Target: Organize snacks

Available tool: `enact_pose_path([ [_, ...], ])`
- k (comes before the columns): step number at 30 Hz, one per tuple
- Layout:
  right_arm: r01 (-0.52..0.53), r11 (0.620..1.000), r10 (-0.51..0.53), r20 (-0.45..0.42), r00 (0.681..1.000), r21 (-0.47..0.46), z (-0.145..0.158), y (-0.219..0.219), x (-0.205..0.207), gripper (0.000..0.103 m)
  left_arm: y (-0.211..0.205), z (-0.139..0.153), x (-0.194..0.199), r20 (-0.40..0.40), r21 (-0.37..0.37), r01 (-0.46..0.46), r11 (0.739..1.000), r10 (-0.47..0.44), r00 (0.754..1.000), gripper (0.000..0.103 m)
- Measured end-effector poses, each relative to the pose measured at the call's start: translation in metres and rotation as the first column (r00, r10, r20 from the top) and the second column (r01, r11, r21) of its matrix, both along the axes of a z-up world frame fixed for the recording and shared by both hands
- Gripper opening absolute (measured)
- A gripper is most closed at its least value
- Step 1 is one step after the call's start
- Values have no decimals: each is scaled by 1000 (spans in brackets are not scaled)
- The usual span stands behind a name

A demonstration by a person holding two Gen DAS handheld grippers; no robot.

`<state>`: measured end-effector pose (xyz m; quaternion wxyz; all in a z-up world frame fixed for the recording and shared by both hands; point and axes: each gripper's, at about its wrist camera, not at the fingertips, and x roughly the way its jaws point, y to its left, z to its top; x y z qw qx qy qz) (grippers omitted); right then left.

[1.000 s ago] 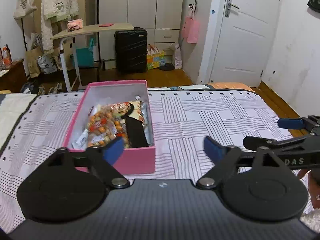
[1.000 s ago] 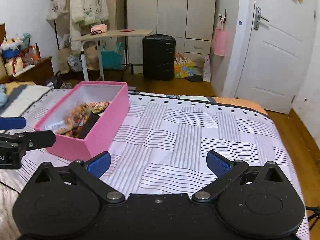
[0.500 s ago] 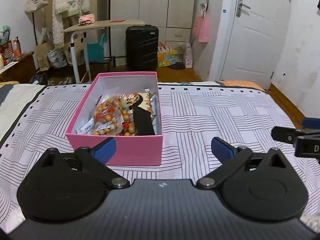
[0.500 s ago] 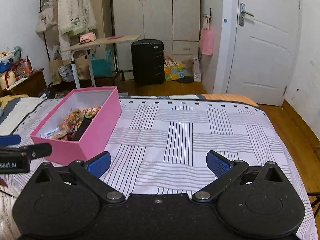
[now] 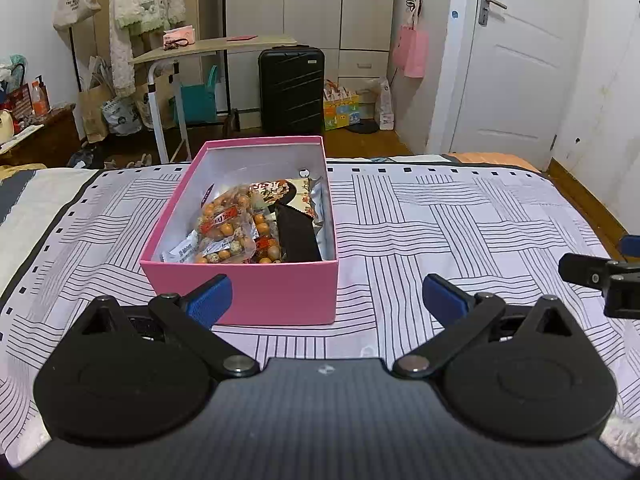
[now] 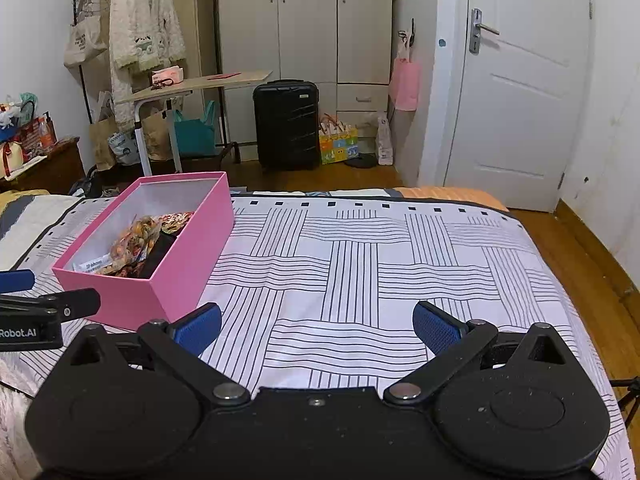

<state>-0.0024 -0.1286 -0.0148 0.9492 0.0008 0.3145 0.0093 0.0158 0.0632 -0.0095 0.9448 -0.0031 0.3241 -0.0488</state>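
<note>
A pink box (image 5: 276, 292) stands on the striped bed cover and holds several snack packs: a clear bag of orange and speckled nuts (image 5: 228, 228), a black pack (image 5: 296, 236) and a patterned pack (image 5: 276, 190). My left gripper (image 5: 326, 302) is open and empty, just in front of the box's near wall. My right gripper (image 6: 316, 326) is open and empty over bare cover, to the right of the box (image 6: 188, 268). Each gripper's fingers show at the edge of the other's view.
The bed cover (image 6: 380, 264) stretches right of the box to the bed's edge. Beyond the bed are a black suitcase (image 5: 290, 88), a side table (image 5: 212, 46), a wardrobe and a white door (image 5: 516, 60).
Both grippers have pulled back and risen a little. The box now sits more centred in the left wrist view. Both stay open and empty.
</note>
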Motion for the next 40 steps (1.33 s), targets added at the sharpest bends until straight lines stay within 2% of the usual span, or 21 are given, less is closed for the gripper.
enact_pose_path([
  [4,1,999,0,-6,1000,34,1,1,-3,103,-3,-2,-1,5,29,-2,1000,2,1000,103],
  [7,14,1000,-14,16,1000,-16,0,5,-5,103,-4,-3,-2,8,26,3,1000,-4,1000,103],
  [11,16,1000,-16,6,1000,3,0,3,-4,103,-7,-5,-4,14,41,2,999,-3,1000,103],
  [22,26,1000,-26,-11,1000,7,-3,0,-5,103,-9,-6,-5,8,27,7,1000,-8,1000,103],
  [29,29,1000,-28,-21,999,9,-5,-2,-4,103,-5,-5,-5,20,17,-25,1000,24,1000,103],
  [34,34,999,-34,-32,999,5,-5,-1,-3,103,-3,-4,-7,39,27,-42,999,41,998,103],
  [40,35,999,-35,-40,999,6,-5,-2,0,103,-4,-5,-5,26,41,-29,999,28,999,103],
])
